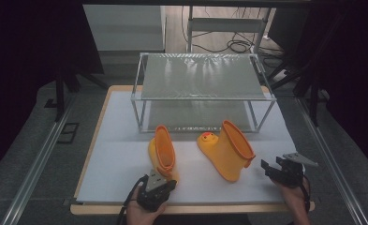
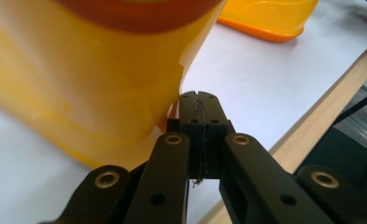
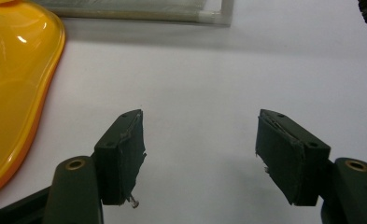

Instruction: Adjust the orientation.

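The left boot (image 1: 163, 152) lay at about 7 o'clock on the white sheet (image 1: 121, 178), its orange-rimmed opening turned toward the shelf. Your left gripper (image 1: 168, 183) met it at the near end, and in the left gripper view the jaws were pressed fully together with nothing between them, their tips just beside the boot's glossy yellow wall (image 2: 92, 93). Pushed forward like that, closed tips could only shove the smooth, rounded rubber, and you risked sliding it across the sheet instead of taking hold.

At 5 o'clock your right gripper (image 1: 272, 167) hovered with its jaws spread wide over bare sheet, its pads (image 3: 125, 154) frayed at the edges. The right boot (image 1: 228, 150) lay just left of it, tipped on its side, sole toward you and a little duck face at the toe. A careless sweep there might have rolled it, since its curved shaft gave little flat footing.

At 12 o'clock stood the wire-framed shelf (image 1: 202, 75), two flat, grey, faintly reflective tiers on thin metal posts. A boot carried in low could have caught on its front rail.
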{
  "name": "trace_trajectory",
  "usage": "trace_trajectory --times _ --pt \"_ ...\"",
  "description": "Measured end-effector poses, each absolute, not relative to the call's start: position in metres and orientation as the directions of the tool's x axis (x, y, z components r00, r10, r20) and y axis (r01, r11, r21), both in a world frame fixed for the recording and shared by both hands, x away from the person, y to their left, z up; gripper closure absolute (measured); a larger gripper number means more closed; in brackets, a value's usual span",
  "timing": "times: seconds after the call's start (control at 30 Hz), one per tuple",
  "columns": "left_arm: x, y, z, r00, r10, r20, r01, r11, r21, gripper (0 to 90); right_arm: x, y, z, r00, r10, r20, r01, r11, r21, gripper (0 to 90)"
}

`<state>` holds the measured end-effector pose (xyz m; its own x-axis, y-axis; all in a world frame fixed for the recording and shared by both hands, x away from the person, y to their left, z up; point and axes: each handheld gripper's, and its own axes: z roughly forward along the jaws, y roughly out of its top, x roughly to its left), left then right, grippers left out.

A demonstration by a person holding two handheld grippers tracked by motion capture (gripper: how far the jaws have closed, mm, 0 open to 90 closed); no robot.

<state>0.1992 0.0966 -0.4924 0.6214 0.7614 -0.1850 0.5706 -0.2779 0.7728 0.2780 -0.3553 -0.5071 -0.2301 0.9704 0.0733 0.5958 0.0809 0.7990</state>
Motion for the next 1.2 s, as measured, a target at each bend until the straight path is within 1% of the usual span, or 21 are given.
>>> trace_trajectory --times 0.1,0.13,0.23,0.33,0.5,0.57,0.6,0.7,0.77,0.83,0.9,0.93,1.0,1.13,1.2 --pt "0.200 0.113 -0.494 0.598 0.762 -0.248 0.605 -0.226 0.764 90.0 0.278 -0.356 -0.507 -0.228 0.971 0.074 0.596 0.079 0.799 32.4" --pt "0.200 0.113 -0.494 0.598 0.762 -0.248 0.605 -0.226 0.764 90.0 0.278 -0.356 -0.507 -0.228 0.971 0.074 0.596 0.079 0.799 32.4" --pt "0.198 0.129 -0.494 0.565 0.787 -0.248 0.616 -0.201 0.762 90.0 0.279 -0.357 -0.508 -0.228 0.971 0.076 0.598 0.078 0.798 32.4" --pt "0.198 0.141 -0.495 0.538 0.797 -0.275 0.630 -0.163 0.759 90.0 0.280 -0.357 -0.507 -0.228 0.970 0.079 0.598 0.075 0.798 32.4" --pt "0.200 0.158 -0.494 0.500 0.819 -0.282 0.644 -0.135 0.753 89.9 0.282 -0.357 -0.508 -0.232 0.969 0.080 0.599 0.078 0.797 32.5" --pt "0.201 0.165 -0.494 0.483 0.822 -0.301 0.654 -0.110 0.748 89.3 0.282 -0.357 -0.508 -0.233 0.969 0.080 0.597 0.077 0.798 32.5" --pt "0.200 0.168 -0.495 0.484 0.817 -0.313 0.657 -0.102 0.747 87.9 0.282 -0.357 -0.508 -0.232 0.969 0.082 0.597 0.076 0.799 32.5" --pt "0.198 0.173 -0.496 0.493 0.809 -0.319 0.656 -0.106 0.748 79.5 0.282 -0.357 -0.507 -0.235 0.969 0.082 0.596 0.076 0.800 32.5" --pt "0.197 0.182 -0.495 0.500 0.806 -0.316 0.660 -0.118 0.742 71.2 0.282 -0.356 -0.507 -0.238 0.968 0.081 0.596 0.080 0.799 32.8" --pt "0.196 0.194 -0.496 0.477 0.818 -0.321 0.664 -0.097 0.741 64.0 0.282 -0.355 -0.506 -0.241 0.967 0.083 0.593 0.079 0.802 33.0" --pt "0.200 0.205 -0.496 0.456 0.822 -0.342 0.690 -0.084 0.719 55.1 0.282 -0.355 -0.506 -0.241 0.966 0.093 0.590 0.070 0.804 33.0" --pt "0.200 0.205 -0.496 0.456 0.822 -0.342 0.690 -0.084 0.719 52.8 0.283 -0.355 -0.506 -0.244 0.965 0.100 0.589 0.065 0.806 33.2" --pt "0.206 0.218 -0.495 0.447 0.829 -0.335 0.703 -0.094 0.705 51.1 0.283 -0.355 -0.506 -0.246 0.963 0.112 0.588 0.057 0.807 34.0" --pt "0.219 0.225 -0.488 0.454 0.838 -0.302 0.700 -0.126 0.703 48.0 0.283 -0.354 -0.505 -0.259 0.957 0.131 0.588 0.049 0.808 36.6" --pt "0.222 0.225 -0.486 0.454 0.836 -0.309 0.700 -0.120 0.704 46.8 0.283 -0.353 -0.505 -0.265 0.955 0.133 0.585 0.050 0.810 37.1"
